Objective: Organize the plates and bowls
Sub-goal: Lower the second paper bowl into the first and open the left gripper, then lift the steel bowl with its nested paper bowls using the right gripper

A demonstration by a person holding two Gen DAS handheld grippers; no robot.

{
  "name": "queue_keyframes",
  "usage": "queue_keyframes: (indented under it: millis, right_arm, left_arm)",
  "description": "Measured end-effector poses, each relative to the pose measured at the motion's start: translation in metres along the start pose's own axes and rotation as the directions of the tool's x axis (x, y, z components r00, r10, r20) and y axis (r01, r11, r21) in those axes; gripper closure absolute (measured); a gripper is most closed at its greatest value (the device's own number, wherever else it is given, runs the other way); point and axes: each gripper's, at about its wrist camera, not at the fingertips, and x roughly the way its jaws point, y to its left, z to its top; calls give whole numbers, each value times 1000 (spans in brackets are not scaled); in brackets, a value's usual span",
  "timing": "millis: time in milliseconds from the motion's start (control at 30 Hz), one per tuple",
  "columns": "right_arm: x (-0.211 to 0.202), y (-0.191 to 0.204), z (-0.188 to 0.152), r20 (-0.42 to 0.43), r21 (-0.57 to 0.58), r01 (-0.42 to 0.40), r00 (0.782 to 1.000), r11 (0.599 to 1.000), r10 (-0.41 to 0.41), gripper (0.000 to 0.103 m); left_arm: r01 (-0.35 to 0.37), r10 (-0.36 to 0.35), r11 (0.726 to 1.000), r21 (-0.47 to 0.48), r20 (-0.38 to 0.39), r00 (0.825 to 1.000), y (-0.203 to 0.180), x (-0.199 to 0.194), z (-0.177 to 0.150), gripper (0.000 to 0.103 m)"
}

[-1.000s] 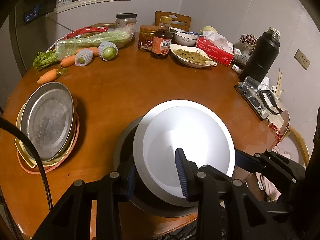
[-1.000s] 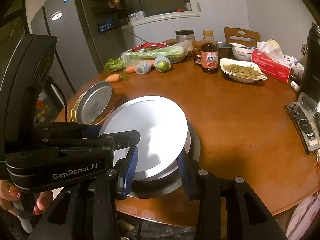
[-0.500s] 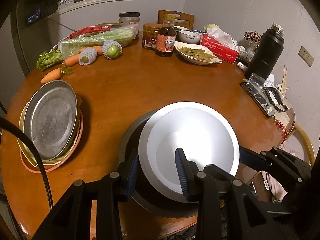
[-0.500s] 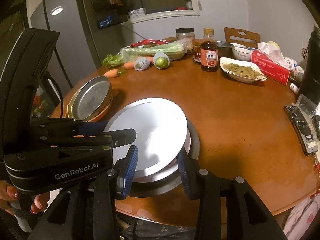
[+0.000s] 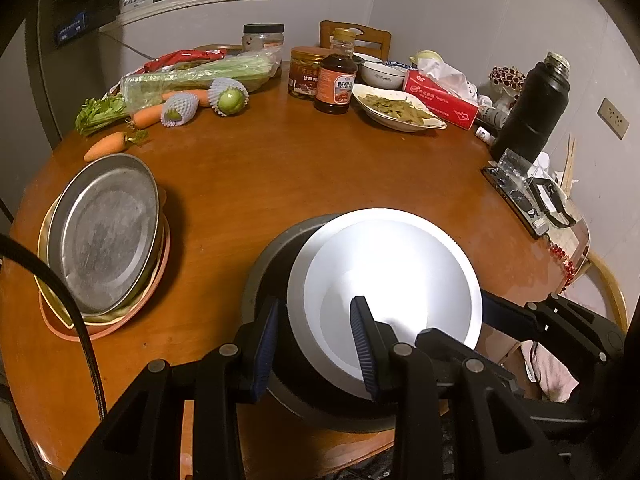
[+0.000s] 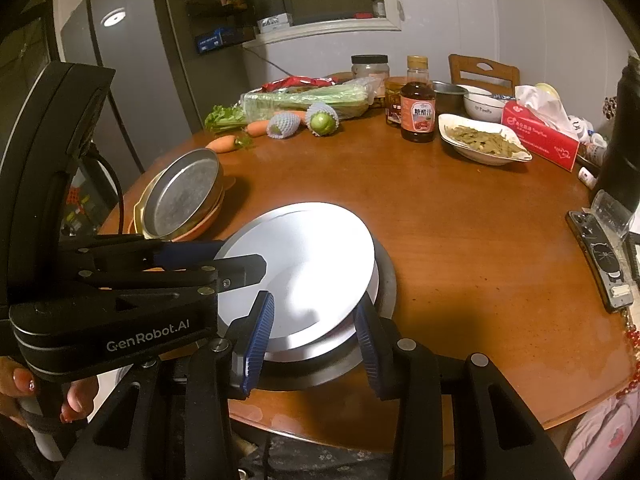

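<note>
A white plate (image 5: 400,280) lies on a wider dark grey plate (image 5: 272,264) at the table's near edge. My left gripper (image 5: 316,344) is shut on the near-left rim of this pair, one pad outside the dark plate and one on the white plate. In the right wrist view the white plate (image 6: 312,256) and dark plate (image 6: 386,280) have their near rim between the pads of my right gripper (image 6: 314,340), which is shut on it. At the left stands a second stack, with a metal plate (image 5: 104,232) on top of a yellow and a pink dish.
The far side of the round wooden table (image 5: 280,168) holds carrots and celery (image 5: 180,88), a sauce bottle (image 5: 336,84), a dish of greens (image 5: 400,110), a white bowl (image 5: 382,74), a tissue box (image 5: 440,98) and a black flask (image 5: 532,112). A flat device (image 5: 524,200) lies at the right edge.
</note>
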Motion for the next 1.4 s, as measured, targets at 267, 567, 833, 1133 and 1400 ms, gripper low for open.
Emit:
queue_keyframes:
  millis: [267,567,833,1133,1400]
  right_arm:
    - [-2,1,1,-4,-3,9,1000,1000,-9,60]
    - [-9,0,2,5,-2,35,999,999,-35,60]
    - [-18,1,7,26,-3,49,998,999,-49,59]
    - [-19,-13,11,32,43,64,997,997,-66,53]
    - [-9,-24,10,3,99,61,998,993,-62,48]
  left_arm:
    - [3,-3,1000,-6,11,1000,1,-6,-1,67]
    - [9,-8,1000,-16,26,1000,5,-15,-2,67]
    - [2,-2,1000,-22,44,999,10,-25,-1,66]
    - [-30,31,999,-24,51,998,15,-24,-2,58]
    - [6,-5,998,-56,28,1000,19,-13,-2,46]
